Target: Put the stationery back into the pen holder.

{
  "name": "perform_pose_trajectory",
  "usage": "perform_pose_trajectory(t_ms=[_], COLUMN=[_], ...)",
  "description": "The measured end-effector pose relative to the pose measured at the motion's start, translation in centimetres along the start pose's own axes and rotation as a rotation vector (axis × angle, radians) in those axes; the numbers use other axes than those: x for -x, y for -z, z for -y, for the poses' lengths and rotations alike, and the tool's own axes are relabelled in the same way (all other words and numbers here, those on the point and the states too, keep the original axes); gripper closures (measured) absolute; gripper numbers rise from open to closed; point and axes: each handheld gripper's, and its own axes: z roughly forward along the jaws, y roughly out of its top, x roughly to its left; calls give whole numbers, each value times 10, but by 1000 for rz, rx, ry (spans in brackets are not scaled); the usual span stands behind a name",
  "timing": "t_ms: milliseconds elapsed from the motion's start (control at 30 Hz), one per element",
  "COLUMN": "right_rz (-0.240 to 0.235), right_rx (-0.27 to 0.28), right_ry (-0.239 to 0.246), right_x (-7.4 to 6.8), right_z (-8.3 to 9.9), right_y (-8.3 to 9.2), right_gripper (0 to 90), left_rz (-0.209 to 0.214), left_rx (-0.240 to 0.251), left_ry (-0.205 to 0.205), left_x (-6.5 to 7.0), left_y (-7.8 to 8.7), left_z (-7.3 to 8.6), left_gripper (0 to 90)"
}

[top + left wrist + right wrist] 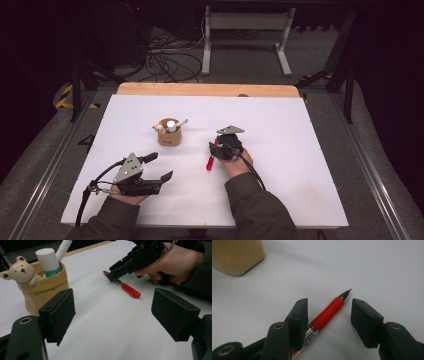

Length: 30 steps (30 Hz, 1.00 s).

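Straddling the red pen (327, 312), right tongs (329, 320) sit mid-table, bare surface around

We wear dark green sleeves (255, 207). Our left gripper (158, 167) and right gripper (217, 148) are black, each with a grey three-cornered plate behind the fingers. The finger pads (175, 312) are flat, dark blocks with small screw holes. Brass rings sit just below them. A black cable (85, 197) trails back.

The pen (327, 312) is red with a black tip; the pen holder (42, 291) is tan, its bear figure (21, 271) cream; the table (280, 165) is white.
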Motion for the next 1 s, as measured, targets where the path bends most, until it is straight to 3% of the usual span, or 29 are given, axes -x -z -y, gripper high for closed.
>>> perform_pose_trajectory(t_ms=[467,667,933,1000], right_rz=[-7,-21,-35,-43], right_rx=[-13,-27,-30,-5], right_ry=[22,47,82,92], right_x=[-2,-1,-3,-5], right_z=[-1,-2,-3,-5], right_y=[0,1,3,7], right_gripper=[636,792,808,808], left_rz=[2,-1,-1,0], left_rx=[-2,-3,-2,-2], left_ry=[-3,-7,-8,-3], left_x=[1,0,0,0], left_y=[0,0,0,0], left_z=[0,0,0,0], left_gripper=[203,206,207,207])
